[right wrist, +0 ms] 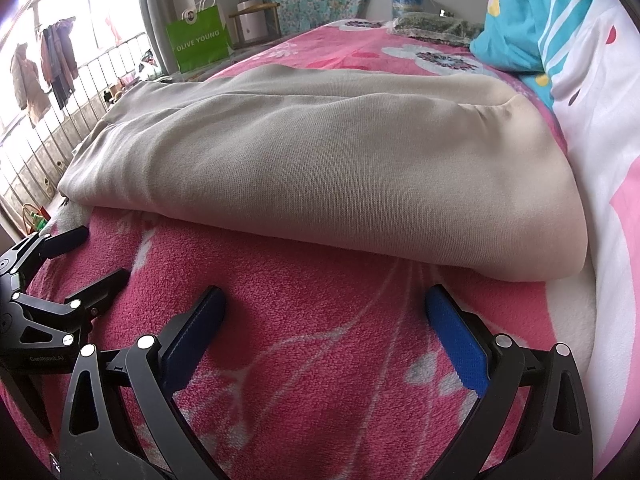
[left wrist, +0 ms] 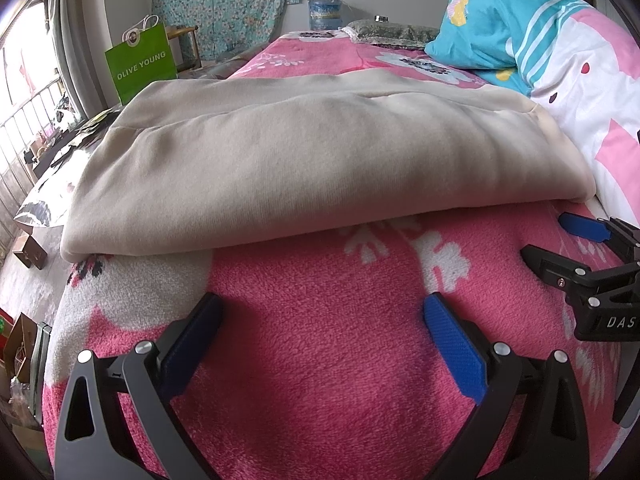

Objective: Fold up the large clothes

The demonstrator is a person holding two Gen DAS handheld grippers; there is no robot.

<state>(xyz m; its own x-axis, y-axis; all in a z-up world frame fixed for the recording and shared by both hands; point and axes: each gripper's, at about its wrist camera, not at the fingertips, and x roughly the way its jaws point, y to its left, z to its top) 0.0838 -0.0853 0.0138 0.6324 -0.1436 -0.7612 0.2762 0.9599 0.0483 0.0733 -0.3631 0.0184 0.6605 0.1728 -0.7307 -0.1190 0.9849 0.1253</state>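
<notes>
Low in both frames we hold the left gripper (left wrist: pixel 320 312) and right gripper (right wrist: pixel 324 304) spread wide and empty over the pink fleece blanket (left wrist: pixel 320 360), the folded beige garment (left wrist: pixel 312 168) across mid-frame beyond, the green bag (left wrist: pixel 140 66) upper left.

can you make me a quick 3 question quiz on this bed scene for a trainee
1. True or false: the left gripper is shut on the beige garment.
2. What stands behind the garment, left of the bed? A) green shopping bag B) red suitcase C) floor lamp
3. Fill in: both grippers hover above the pink ____, short of the garment's near edge.

Key
1. False: both it and the right gripper are open and empty.
2. A
3. blanket
</notes>
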